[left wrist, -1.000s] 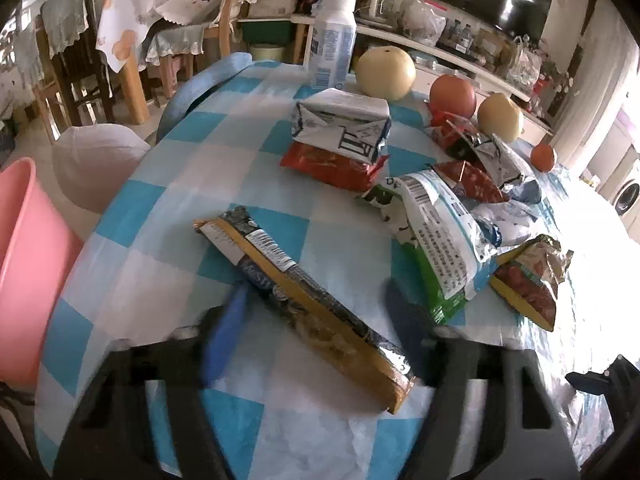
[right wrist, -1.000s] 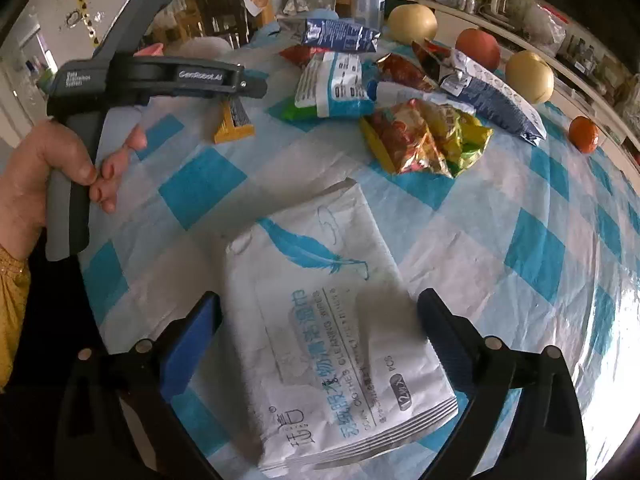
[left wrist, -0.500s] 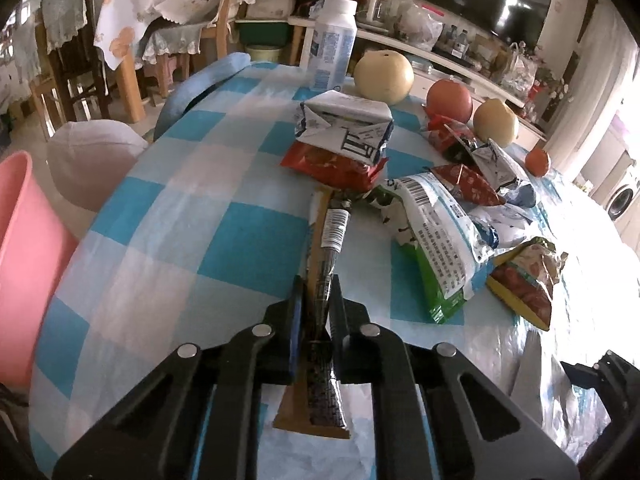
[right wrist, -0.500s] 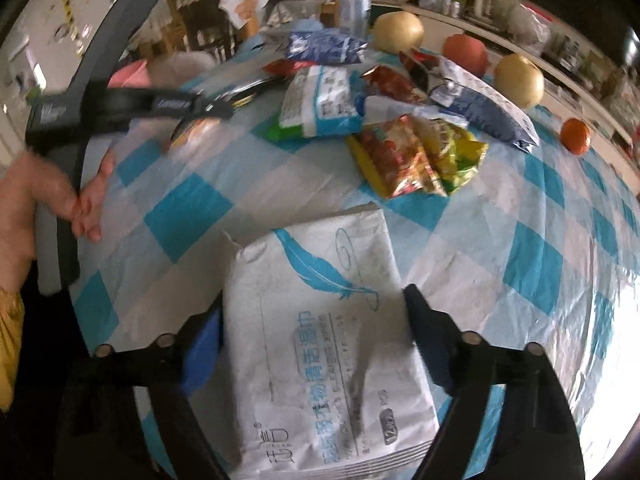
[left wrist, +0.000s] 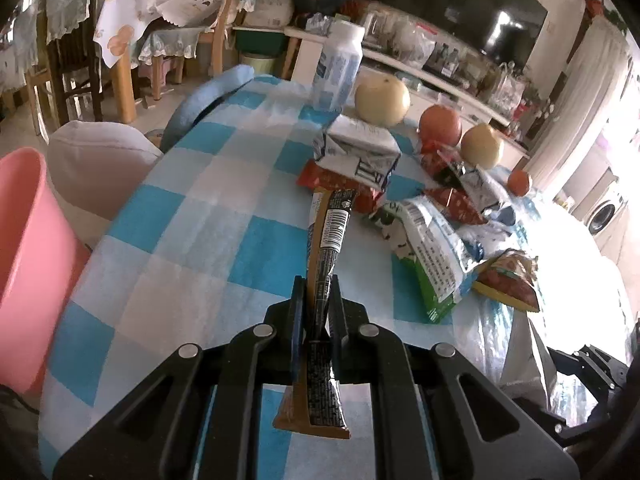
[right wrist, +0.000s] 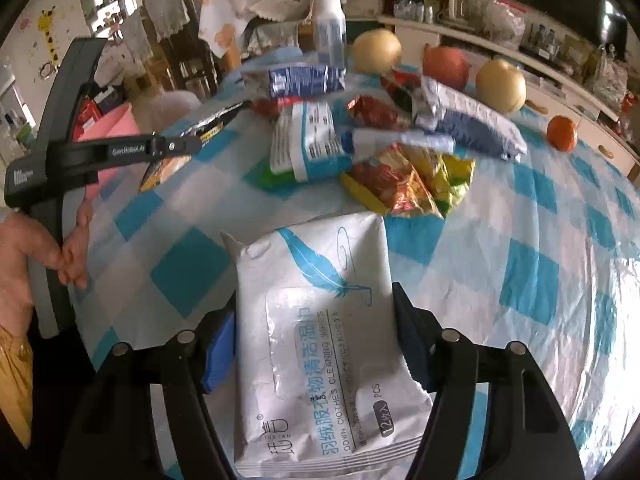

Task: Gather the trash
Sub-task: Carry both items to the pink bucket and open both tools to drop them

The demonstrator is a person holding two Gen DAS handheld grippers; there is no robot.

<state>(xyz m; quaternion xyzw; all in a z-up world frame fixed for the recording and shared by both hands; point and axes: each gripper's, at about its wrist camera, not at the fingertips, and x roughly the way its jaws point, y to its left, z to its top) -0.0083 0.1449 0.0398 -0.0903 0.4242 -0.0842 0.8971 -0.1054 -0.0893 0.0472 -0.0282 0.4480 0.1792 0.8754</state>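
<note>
1. My left gripper [left wrist: 318,300] is clamped tight on the long dark snack wrapper [left wrist: 326,264], pinching it edge-on near its middle. One end droops toward the camera, the other pokes out over the checked tablecloth [left wrist: 192,216], clear of the cloth.

2. My right gripper [right wrist: 314,336] has just been closing in around the white wipes packet [right wrist: 320,340]. The packet sits between the fingers, its edges right at both pads; I judge they are touching it but can't yet call the squeeze firm.

3. So both hands are at the pick-up step: left has its piece of trash lifted, right is settling a grip on its own.

4. The pink bin [left wrist: 28,264] stands off the table's edge on my left side, just beside a pale cushion [left wrist: 100,168]. That is where the wrapper should go, I reckon.

5. Next move for the left: swing out over the table edge, get above the bin's mouth, and only then let go. The wrapper is floppy and held narrow, so a hasty swing could let it slip.

6. Next for the right: finish the squeeze and lift. The packet is wide and soft; it may buckle or slide out.

7. Plenty left afterwards: the green-and-white bag [left wrist: 432,256], the red and yellow crisp packet [right wrist: 412,180] and other wrappers lie heaped mid-table. The fruit [left wrist: 382,98] and bottle [left wrist: 338,68] beyond look like keepers.
</note>
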